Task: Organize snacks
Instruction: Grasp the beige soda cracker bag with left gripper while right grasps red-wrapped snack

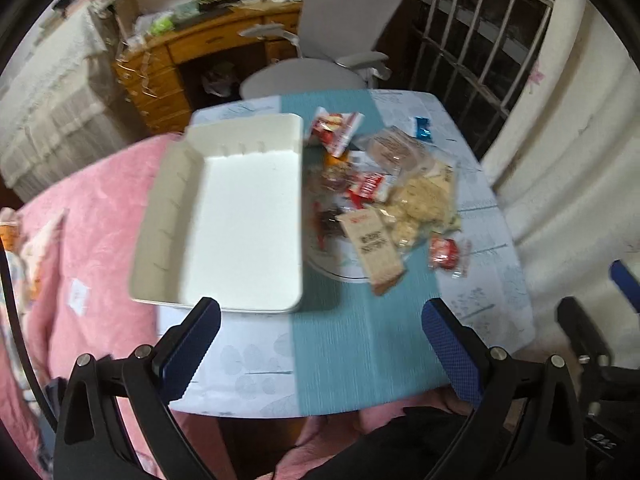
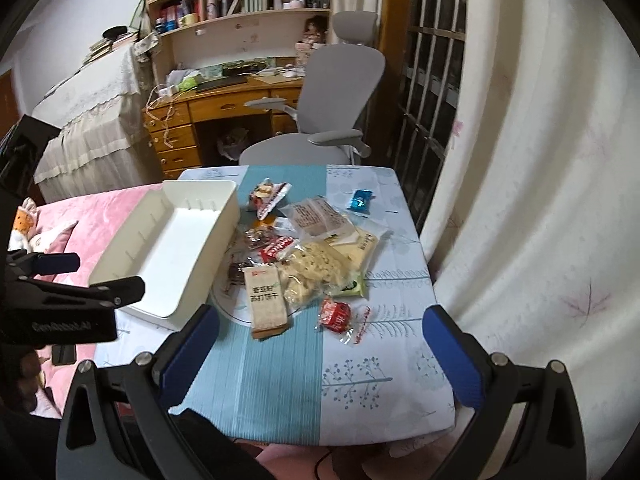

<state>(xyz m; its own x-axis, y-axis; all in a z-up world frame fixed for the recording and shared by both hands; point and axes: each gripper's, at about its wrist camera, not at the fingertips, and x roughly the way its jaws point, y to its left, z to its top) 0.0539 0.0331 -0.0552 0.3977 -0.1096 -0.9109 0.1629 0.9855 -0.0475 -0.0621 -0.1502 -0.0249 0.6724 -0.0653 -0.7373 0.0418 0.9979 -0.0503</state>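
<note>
While both grippers, left point(image 1: 320, 344) and right point(image 2: 320, 354), hovering with fingers spread, holding nothing, snacks point(image 2: 304, 256) lying heaped on desk point(image 2: 360, 380) beside empty bin point(image 2: 168, 248). Risk: slippery wrappers sliding off plate point(image 2: 236, 312); crackers point(image 2: 266, 300) crushing.

The left gripper point(image 1: 320, 344) is hovering with its blue-padded jaws spread wide over the near edge of the small table point(image 1: 472, 320). A white bin point(image 1: 240, 216) is sitting along the table's left edge, nothing in it. Beside it, a heap of snack packets point(image 1: 384, 196) is spilling over a white plate point(image 1: 344, 268), a tan cracker packet point(image 1: 378, 248) lying nearest. A small blue packet point(image 1: 423, 129) is resting apart, near the far right corner.
</note>
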